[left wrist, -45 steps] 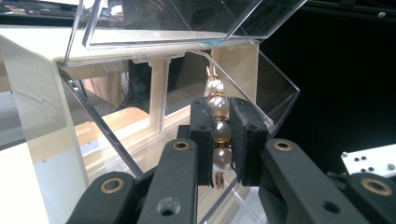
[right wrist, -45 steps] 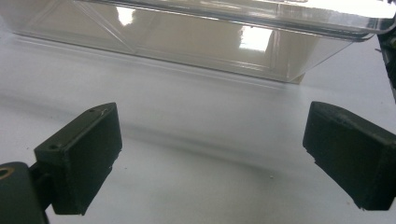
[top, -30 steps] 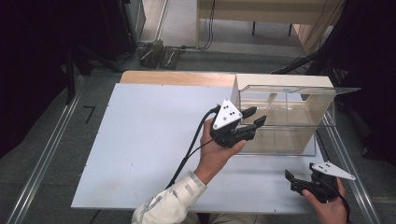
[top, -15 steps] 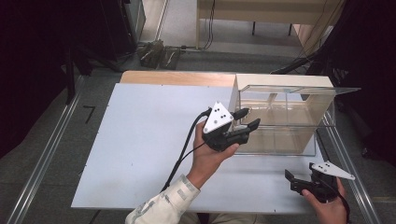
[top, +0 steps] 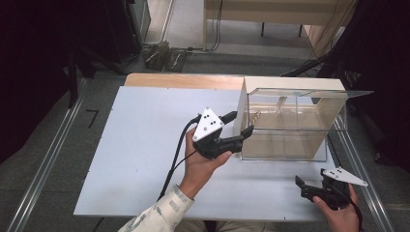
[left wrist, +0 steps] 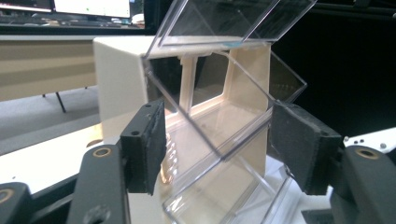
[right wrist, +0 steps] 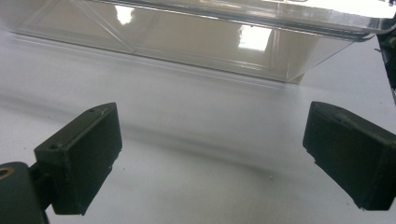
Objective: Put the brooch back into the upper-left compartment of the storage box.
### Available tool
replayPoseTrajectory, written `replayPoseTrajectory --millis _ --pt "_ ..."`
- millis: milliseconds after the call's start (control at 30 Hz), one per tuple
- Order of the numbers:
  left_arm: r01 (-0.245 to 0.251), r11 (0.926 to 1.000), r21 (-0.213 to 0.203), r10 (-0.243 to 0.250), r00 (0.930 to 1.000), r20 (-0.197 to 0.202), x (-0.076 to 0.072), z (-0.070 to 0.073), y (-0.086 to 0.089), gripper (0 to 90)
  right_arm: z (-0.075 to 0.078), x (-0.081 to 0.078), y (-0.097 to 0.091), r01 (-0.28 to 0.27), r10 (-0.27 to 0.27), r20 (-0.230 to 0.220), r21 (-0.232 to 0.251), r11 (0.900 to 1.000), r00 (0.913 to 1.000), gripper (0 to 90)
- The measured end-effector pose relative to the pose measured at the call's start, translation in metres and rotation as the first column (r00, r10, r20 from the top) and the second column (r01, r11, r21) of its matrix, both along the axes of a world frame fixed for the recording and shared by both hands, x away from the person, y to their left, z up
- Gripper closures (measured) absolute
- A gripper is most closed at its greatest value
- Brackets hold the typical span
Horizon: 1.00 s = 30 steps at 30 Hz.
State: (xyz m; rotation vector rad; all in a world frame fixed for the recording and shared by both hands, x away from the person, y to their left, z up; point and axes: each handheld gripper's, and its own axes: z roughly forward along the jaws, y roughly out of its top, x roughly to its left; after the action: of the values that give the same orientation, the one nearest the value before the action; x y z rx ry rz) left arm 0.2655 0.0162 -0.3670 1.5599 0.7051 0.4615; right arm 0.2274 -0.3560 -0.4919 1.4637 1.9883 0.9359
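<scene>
Clear box (top: pixel 290 125) stayed put; I backed left gripper (top: pixel 237 124) toward 9 o'clock, jaws just widened, gripping nothing; right gripper (top: pixel 309 188) spread, 5 o'clock.

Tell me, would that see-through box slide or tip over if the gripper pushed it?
The see-through box would probably slide: its flat base sits on the smooth white table. It looks like thin, stiff plastic, so likely light. A push high up might tip it.

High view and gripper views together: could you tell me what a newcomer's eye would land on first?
The clear plastic box with its cream back, standing at the white table's far right, its lid tipped up. Next, the left gripper at the box's left end, jaws just opened, nothing gripped. The right gripper rests open near the front right edge.
</scene>
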Motion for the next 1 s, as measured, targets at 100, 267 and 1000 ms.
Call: replayPoseTrajectory --millis 100,267,1000 --pt "-0.013 0.9998 0.014 0.013 0.9999 -0.004 -0.004 -0.005 0.008 33.5 0.0 0.0 0.0 0.0 0.0 -0.003 0.001 1.0 1.0 3.1" --pt "-0.054 0.9983 0.021 0.055 0.9984 -0.011 -0.009 -0.013 0.021 31.3 0.0 0.0 0.001 -0.001 0.0 -0.003 -0.003 1.0 1.0 3.1" --pt "-0.229 0.9685 0.098 0.236 0.9689 -0.074 -0.021 -0.057 0.083 22.3 0.0 0.0 0.002 -0.001 0.001 -0.004 -0.011 0.9999 1.0 3.1"
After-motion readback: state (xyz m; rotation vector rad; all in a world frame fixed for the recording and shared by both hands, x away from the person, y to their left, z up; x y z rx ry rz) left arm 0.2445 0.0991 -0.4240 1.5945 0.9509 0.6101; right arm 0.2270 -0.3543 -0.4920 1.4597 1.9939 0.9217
